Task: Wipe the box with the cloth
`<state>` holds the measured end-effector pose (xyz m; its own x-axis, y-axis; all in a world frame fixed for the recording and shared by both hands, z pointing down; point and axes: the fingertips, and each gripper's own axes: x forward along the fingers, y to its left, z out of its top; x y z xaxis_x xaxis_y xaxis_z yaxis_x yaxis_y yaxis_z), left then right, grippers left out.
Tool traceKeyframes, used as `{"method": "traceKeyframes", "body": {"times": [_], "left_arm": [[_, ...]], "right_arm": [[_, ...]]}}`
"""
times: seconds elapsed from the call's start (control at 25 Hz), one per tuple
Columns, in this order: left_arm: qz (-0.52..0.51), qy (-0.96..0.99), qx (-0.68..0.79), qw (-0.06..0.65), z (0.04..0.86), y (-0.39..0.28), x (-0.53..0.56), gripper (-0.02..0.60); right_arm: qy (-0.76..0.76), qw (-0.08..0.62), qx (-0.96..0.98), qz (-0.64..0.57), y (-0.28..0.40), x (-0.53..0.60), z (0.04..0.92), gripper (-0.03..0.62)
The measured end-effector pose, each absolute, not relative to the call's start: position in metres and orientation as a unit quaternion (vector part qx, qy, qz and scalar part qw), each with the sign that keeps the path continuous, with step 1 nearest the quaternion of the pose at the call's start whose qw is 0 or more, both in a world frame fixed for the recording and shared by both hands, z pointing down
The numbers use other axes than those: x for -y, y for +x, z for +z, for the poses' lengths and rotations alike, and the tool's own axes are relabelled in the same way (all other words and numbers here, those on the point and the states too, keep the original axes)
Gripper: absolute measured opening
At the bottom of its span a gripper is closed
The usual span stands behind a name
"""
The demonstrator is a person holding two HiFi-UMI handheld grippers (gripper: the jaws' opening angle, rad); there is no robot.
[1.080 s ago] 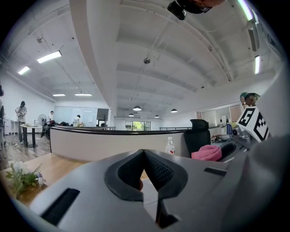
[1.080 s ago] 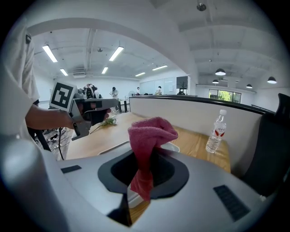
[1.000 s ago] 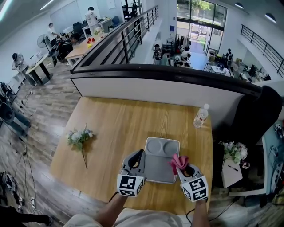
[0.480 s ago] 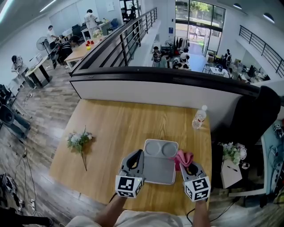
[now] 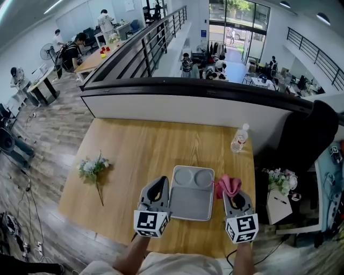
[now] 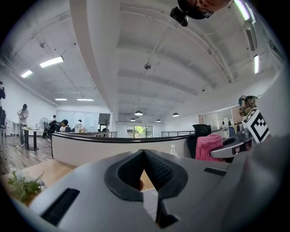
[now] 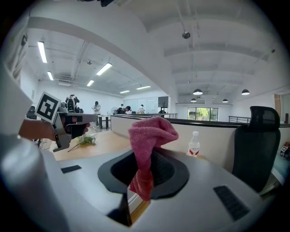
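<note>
Bright and even here: ceiling strips [image 7: 43, 52] glowing at ten o'clock, windows [image 5: 239, 13] flaring at one, fisheye bending edges, corners black.

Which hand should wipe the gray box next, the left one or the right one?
Right. The right gripper is shut on the pink cloth, held just beside the box's right edge. The left gripper is shut with nothing in it, beside the box's left edge.

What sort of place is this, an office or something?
Probably a large open-plan office, on an upper level: the wooden table stands against a balcony wall above a lower floor, with desks, people working, and a black office chair.
</note>
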<state>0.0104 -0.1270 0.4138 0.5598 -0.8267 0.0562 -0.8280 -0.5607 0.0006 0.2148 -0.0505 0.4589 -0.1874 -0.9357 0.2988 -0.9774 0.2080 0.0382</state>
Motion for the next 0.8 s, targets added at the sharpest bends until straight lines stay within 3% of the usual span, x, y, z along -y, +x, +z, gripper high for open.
{"method": "traceKeyframes", "body": {"times": [0.8], "left_arm": [[0.018, 0.877, 0.481, 0.011, 0.415, -0.003, 0.131, 0.012]], "right_arm": [[0.717, 0.039, 0.696, 0.009, 0.244, 0.043, 0.419, 0.078]]}}
